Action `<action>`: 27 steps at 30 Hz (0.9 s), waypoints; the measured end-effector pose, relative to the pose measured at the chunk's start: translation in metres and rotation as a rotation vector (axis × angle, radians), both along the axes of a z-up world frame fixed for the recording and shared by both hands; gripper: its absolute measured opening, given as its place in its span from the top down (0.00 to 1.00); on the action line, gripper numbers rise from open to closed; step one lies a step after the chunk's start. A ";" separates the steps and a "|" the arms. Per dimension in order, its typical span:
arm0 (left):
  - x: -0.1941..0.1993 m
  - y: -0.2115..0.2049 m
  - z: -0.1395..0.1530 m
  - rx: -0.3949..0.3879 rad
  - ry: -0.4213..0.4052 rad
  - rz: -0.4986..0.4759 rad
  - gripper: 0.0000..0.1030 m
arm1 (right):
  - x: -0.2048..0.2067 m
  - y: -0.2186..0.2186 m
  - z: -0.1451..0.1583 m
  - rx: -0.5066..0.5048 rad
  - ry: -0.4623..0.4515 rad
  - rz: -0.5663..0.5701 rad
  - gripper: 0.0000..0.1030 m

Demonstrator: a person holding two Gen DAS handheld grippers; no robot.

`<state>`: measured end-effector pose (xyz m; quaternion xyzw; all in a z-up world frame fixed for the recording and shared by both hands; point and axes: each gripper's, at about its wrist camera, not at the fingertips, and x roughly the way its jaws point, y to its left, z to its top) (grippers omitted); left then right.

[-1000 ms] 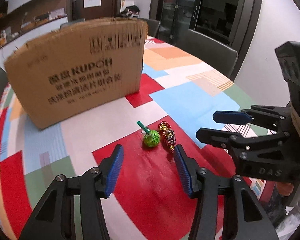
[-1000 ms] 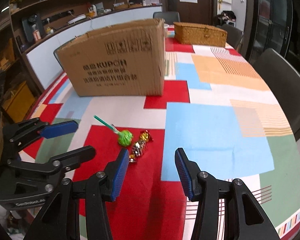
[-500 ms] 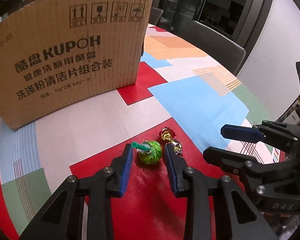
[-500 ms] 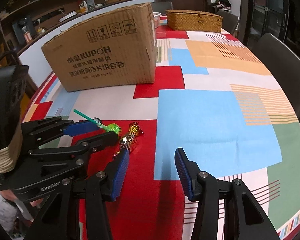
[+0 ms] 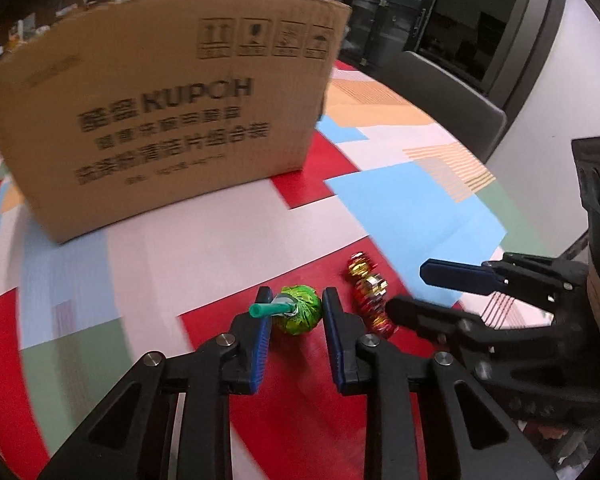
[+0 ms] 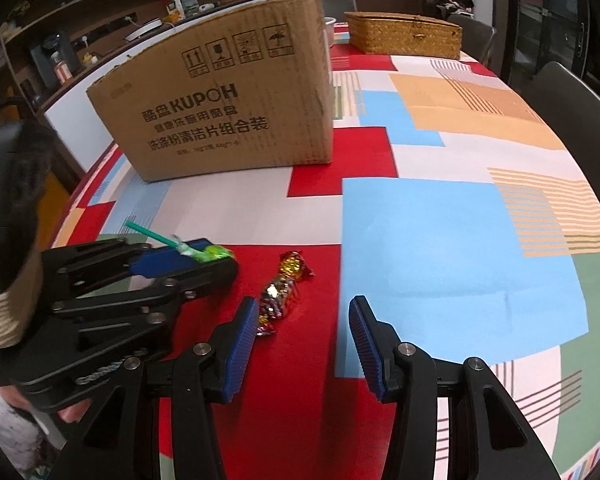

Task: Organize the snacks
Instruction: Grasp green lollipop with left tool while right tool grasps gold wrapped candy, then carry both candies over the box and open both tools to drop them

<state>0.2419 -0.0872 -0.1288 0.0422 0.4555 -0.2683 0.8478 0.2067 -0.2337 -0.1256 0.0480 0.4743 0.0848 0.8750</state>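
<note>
Left gripper [image 5: 294,312] jaws just closed around green lollipop [image 5: 300,314]; slip risked if round head is pinched off-centre; right gripper [image 6: 302,316] parted, empty

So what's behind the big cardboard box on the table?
Past the cardboard box, the right wrist view shows a woven basket and part of a pale bowl further along the table. Whatever sits directly behind the box, and inside it, is hidden.

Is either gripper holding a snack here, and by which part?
The left gripper has just closed on the green lollipop, gripping its wrapped head. The right gripper is open, holding nothing.
</note>
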 end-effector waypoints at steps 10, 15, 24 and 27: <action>-0.012 0.021 0.000 0.029 -0.006 0.061 0.75 | 0.019 0.019 -0.014 -0.009 0.035 0.033 0.70; -0.015 0.022 0.001 0.023 -0.006 0.072 0.75 | 0.023 0.024 -0.018 -0.035 0.037 0.031 0.77; -0.026 0.025 0.022 -0.018 -0.049 0.079 0.75 | 0.018 0.024 -0.009 -0.029 0.021 0.036 0.80; -0.030 0.027 0.030 -0.028 -0.067 0.087 0.75 | 0.014 0.026 0.000 -0.030 -0.003 0.039 0.81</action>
